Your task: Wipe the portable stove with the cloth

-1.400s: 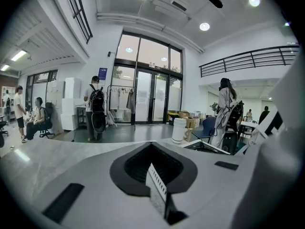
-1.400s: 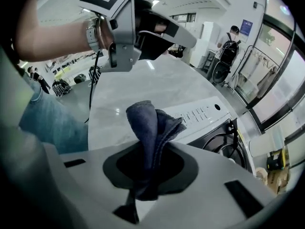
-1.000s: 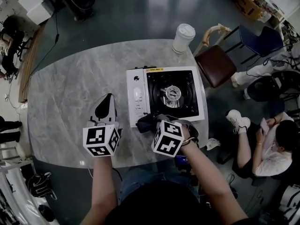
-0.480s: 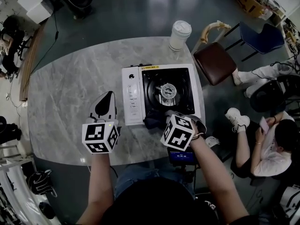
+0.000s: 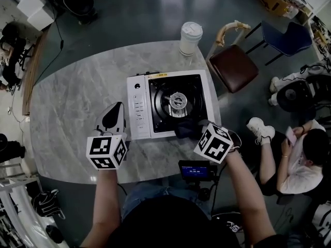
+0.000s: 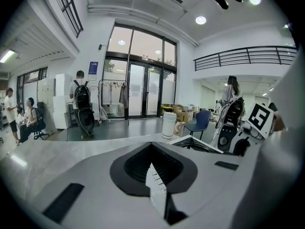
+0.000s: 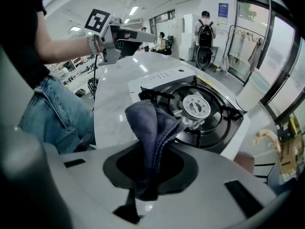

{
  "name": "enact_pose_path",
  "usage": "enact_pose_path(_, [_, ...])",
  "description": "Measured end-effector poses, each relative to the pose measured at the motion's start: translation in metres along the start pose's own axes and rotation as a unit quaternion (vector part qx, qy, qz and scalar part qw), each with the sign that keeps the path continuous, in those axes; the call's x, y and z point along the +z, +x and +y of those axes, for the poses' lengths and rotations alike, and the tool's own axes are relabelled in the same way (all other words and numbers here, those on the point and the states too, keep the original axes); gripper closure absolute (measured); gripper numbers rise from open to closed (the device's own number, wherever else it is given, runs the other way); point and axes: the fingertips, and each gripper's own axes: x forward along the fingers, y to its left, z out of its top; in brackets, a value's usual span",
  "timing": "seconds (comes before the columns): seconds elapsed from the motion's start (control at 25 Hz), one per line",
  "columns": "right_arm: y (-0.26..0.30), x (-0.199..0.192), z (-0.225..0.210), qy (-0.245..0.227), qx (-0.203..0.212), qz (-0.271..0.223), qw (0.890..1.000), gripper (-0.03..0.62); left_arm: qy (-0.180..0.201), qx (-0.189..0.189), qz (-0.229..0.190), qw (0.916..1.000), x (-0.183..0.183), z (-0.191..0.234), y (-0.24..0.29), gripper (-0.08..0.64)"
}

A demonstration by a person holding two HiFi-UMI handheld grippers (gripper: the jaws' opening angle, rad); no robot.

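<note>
The white portable stove (image 5: 139, 107) with its black burner top (image 7: 196, 106) lies mid-table. A dark blue cloth (image 5: 186, 128) rests on the near right part of the black top. My right gripper (image 5: 190, 130) is shut on the cloth (image 7: 151, 125), which bunches up out of the jaws in the right gripper view, just short of the burner. To the left of the stove, my left gripper (image 5: 117, 112) lies low over the table, shut and holding nothing; its jaws meet in a thin seam (image 6: 155, 178). The stove's corner (image 6: 193, 144) shows to its right.
A white lidded cup (image 5: 190, 37) stands on the grey marble table (image 5: 72, 102) beyond the stove. A brown chair (image 5: 232, 68) stands at the far right edge. A person sits on the floor at the right (image 5: 302, 156). A small screen (image 5: 194, 170) hangs below the near table edge.
My right gripper has slid the cloth rightward along the stove's near side, from the front left corner onto the black top's near right. The left gripper has stayed put.
</note>
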Motion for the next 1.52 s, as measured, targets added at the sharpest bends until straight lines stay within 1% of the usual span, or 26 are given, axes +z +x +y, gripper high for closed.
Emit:
enact_pose_path(0.2, [-0.01,-0.02,-0.013,0.032,-0.005,-0.011,0.999,0.52,0.015,-0.011,0.007,0.9998,0.001,-0.013,0.005,0.549])
enact_pose_path(0.48, [-0.026,-0.051,-0.031,0.059,-0.02,-0.013,0.998,0.518,0.028,-0.02,0.006,0.9994,0.008,-0.026,0.012,0.549])
enact_pose_path(0.6, [-0.036,-0.067,-0.039,0.071,-0.025,-0.002,0.997,0.518,0.031,-0.02,0.005,0.9993,0.01,-0.029,0.014,0.549])
enact_pose_path(0.72, [-0.048,-0.084,-0.041,0.068,-0.018,0.025,0.997,0.518,0.034,-0.017,0.006,0.9993,0.011,-0.028,0.013,0.549])
enact_pose_path(0.8, [-0.06,-0.087,-0.048,0.077,-0.023,0.013,0.997,0.518,0.033,-0.013,0.005,0.9994,0.011,-0.026,0.012,0.549])
enact_pose_path(0.88, [-0.071,-0.082,-0.06,0.11,-0.03,-0.025,0.993,0.518,0.03,-0.008,0.004,0.9995,0.011,-0.023,0.013,0.549])
enact_pose_path(1.0, [-0.072,-0.073,-0.068,0.183,-0.017,-0.075,0.98,0.52,0.026,-0.002,0.003,0.9996,0.012,-0.021,0.013,0.549])
enact_pose_path(1.08, [-0.063,-0.071,-0.069,0.217,-0.002,-0.084,0.972,0.519,0.027,0.0,0.002,0.9996,0.014,-0.02,0.013,0.549])
enact_pose_path(1.16, [-0.052,-0.072,-0.067,0.233,0.011,-0.08,0.969,0.519,0.028,0.004,0.002,0.9996,0.015,-0.019,0.012,0.549])
enact_pose_path(1.32, [-0.038,-0.072,-0.069,0.233,0.035,-0.061,0.97,0.519,0.024,0.016,0.004,0.9996,0.015,-0.011,0.01,0.549])
enact_pose_path(1.52, [-0.036,-0.073,-0.082,0.211,0.057,-0.03,0.975,0.518,0.021,0.026,0.005,0.9994,0.014,-0.004,0.008,0.549])
